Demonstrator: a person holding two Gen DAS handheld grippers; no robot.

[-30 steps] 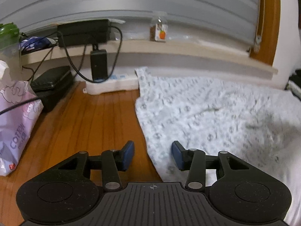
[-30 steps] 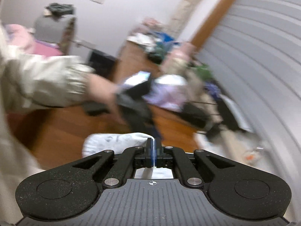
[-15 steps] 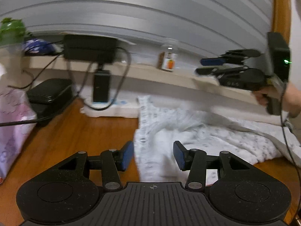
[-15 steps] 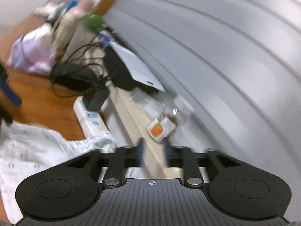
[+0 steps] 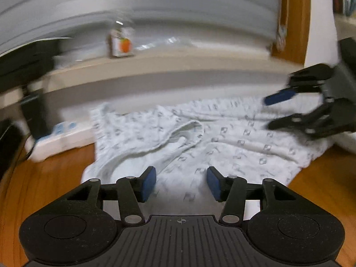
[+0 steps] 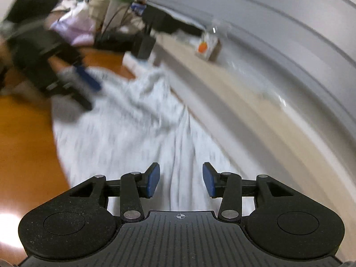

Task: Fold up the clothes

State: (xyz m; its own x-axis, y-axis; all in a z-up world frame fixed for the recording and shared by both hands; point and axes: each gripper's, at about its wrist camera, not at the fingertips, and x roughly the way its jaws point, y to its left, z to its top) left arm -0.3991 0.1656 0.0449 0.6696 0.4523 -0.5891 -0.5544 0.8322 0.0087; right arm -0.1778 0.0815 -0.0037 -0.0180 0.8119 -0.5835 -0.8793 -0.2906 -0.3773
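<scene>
- Reaching in over the white patterned garment with both tools, I judge this to be the approach before a fold: the cloth lies rumpled and spread on the wooden floor, not yet folded into a neat shape.
- My left gripper hangs over the near edge of the garment, about half open; its jaws have just been opening a little further, and the blue pads stand apart with only cloth visible below and beyond them, nothing pinched.
- My right gripper is likewise part open, having sprung apart from fully closed a moment ago; nothing sits between its pads, and the garment runs straight ahead of it and away to its left.
- From the left wrist view, the right gripper shows ahead and to the right, above the far right end of the cloth; whether it touches the fabric there I cannot tell through the blur.
- A loose curled flap lies just ahead of my left gripper, between the two tools.
- Next, I would need each gripper lowered onto an edge or corner of the garment and closed on a single layer, left end and right end, so the cloth can be lifted evenly.
- Behind the garment runs a low ledge carrying a small carton, well clear of both grippers.
</scene>
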